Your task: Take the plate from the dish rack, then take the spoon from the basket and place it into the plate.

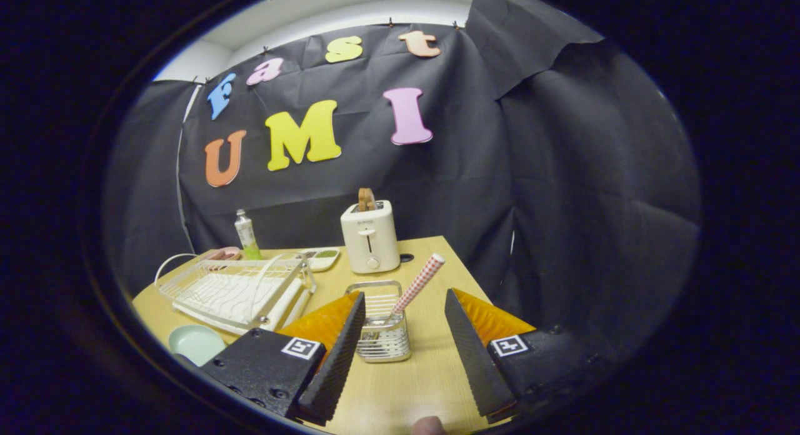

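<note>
Jaws: gripper (400, 335) spread wide, empty, framing the basket (381, 322).
Spoon (417, 285): handle leans out, easy to pinch.
Plate (195, 344): on surface, waiting.

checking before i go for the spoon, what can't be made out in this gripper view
- Spoon bowl: hidden inside the wire metal basket; the red-checked spoon handle sticks out.
- Pale green round plate: partly covered by the open tool.
- White wire dish rack: near corner behind the tool's finger.
- Flat items behind the rack, by the white toaster: too small to identify.
</note>
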A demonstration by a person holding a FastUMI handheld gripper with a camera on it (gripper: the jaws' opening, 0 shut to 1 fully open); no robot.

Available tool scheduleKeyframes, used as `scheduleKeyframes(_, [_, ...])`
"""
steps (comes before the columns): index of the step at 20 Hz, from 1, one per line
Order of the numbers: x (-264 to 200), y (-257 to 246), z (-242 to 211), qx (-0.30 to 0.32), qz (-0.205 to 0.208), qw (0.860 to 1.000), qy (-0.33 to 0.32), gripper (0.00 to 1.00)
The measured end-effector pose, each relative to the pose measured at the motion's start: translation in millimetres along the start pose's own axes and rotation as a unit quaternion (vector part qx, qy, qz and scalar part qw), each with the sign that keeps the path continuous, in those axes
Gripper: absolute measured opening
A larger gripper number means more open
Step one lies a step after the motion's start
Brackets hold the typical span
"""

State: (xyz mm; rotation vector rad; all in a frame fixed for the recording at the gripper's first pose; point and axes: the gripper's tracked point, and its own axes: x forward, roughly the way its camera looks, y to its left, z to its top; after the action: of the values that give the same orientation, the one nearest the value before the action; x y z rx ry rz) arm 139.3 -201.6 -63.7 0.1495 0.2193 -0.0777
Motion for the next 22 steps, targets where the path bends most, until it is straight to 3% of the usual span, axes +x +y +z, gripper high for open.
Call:
scheduleKeyframes(4, [34.8,-0.3,-8.1,0.017,0.02,0.999,0.021,0.82])
scheduleKeyframes(8, [46.9,11.4,-10.7,0.029,0.039,0.998,0.03,0.73])
scheduleKeyframes(14, [42.3,16.4,-5.7,0.014,0.026,0.999,0.031,0.33])
scheduleKeyframes(18, [30.3,41.8,-1.4,0.02,0.05,0.998,0.042,0.19])
scheduleKeyframes(22, [25.1,52.2,3.0,0.015,0.029,0.998,0.051,0.08])
